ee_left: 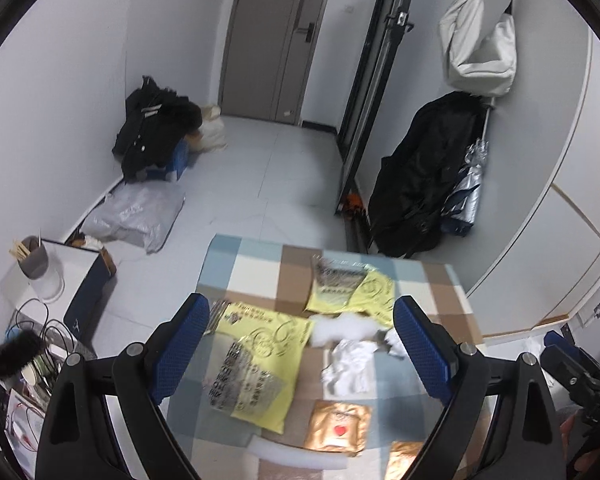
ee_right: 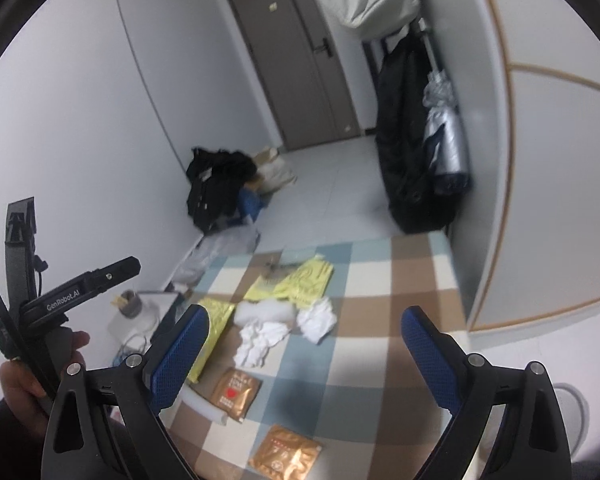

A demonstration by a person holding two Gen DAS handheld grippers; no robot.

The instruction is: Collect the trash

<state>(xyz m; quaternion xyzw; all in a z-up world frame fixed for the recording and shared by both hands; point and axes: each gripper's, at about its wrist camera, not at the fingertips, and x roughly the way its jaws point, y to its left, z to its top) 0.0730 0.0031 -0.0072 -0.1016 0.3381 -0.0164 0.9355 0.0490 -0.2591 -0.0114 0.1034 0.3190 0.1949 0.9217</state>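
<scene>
Trash lies on a table with a checked cloth [ee_left: 440, 280]. There are two yellow plastic bags [ee_left: 260, 360] [ee_left: 352, 288], crumpled white tissues [ee_left: 352, 364], copper sachets [ee_left: 340, 428] and a white foam strip [ee_left: 300, 454]. My left gripper [ee_left: 300, 344] hovers over this pile, open, with nothing between its blue pads. My right gripper [ee_right: 304, 356] is also open and empty, above the cloth just right of the tissues [ee_right: 260, 340] and the sachets [ee_right: 236, 394]. In the right wrist view a hand [ee_right: 28, 380] holds the left gripper's body at the left edge.
Left of the table stand a grey cup of chopsticks [ee_left: 34, 258], a dark box [ee_left: 88, 292] and cables. On the floor lie a black bag [ee_left: 152, 132] and a grey plastic bag [ee_left: 136, 212]. A black coat [ee_left: 424, 184] and an umbrella hang by the right wall.
</scene>
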